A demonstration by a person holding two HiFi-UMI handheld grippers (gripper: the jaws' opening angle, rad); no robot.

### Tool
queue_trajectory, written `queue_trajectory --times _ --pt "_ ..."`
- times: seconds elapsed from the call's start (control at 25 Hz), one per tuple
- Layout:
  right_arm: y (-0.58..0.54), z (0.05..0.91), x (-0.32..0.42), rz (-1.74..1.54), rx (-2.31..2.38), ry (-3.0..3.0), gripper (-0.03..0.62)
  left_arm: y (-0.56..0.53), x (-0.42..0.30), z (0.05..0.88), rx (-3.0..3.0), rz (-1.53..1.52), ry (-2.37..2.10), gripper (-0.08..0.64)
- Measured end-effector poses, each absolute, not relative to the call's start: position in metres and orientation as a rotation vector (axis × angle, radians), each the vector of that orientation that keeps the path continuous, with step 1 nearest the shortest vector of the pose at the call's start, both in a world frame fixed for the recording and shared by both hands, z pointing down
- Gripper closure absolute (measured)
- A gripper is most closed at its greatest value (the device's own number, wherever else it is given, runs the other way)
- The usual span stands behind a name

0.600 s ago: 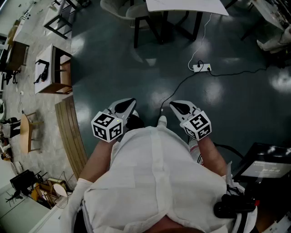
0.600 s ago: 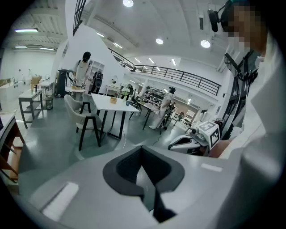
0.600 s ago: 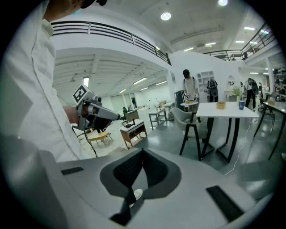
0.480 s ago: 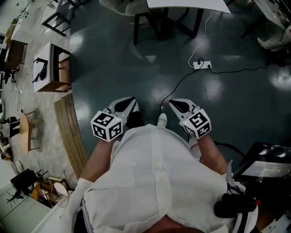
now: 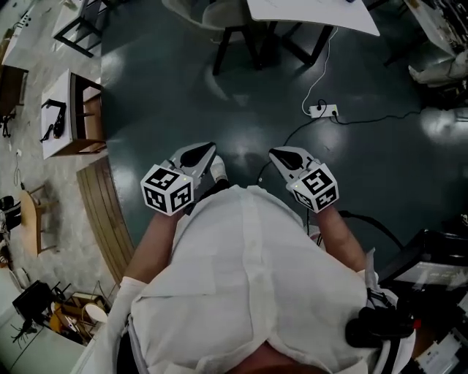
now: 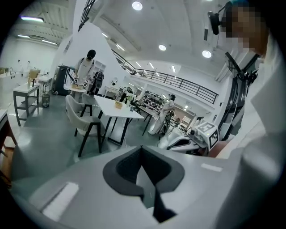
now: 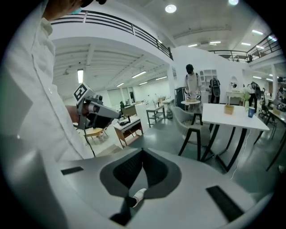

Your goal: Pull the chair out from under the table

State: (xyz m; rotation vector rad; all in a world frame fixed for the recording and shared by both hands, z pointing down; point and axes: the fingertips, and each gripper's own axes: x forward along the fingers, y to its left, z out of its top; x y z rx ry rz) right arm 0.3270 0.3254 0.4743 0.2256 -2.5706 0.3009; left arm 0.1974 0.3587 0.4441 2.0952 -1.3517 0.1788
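Glossy dark floor [image 5: 183, 95] carries a white power strip [image 5: 322, 111]; round ceiling lights [image 6: 137, 6] glow.

The floor [image 5: 175, 95] is smooth and glossy, mirroring the ceiling lights. My shirt [image 5: 248, 292] is white cloth, lightly creased. My left gripper [image 5: 207, 152] and right gripper [image 5: 276, 155] have matt grey plastic shells; my fingers [image 6: 127, 167] carry black ribbed pads. The bench [image 5: 307, 9] top is matt white, the chair [image 6: 73, 112] a smooth pale shell. The planks [image 5: 102, 212] are bare wood.
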Motion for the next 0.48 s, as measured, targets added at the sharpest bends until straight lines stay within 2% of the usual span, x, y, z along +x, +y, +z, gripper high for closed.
queue_trajectory --times 0.2,0.48 --pt "0.290 0.466 0.258 0.296 0.279 -2.577 0.583 0.335 0.131 0.443 2.112 0.155 -1.321 0.554" --pt "0.269 0.457 0.194 0.268 0.289 -2.576 0.581 0.311 0.075 0.447 2.128 0.151 -1.318 0.552"
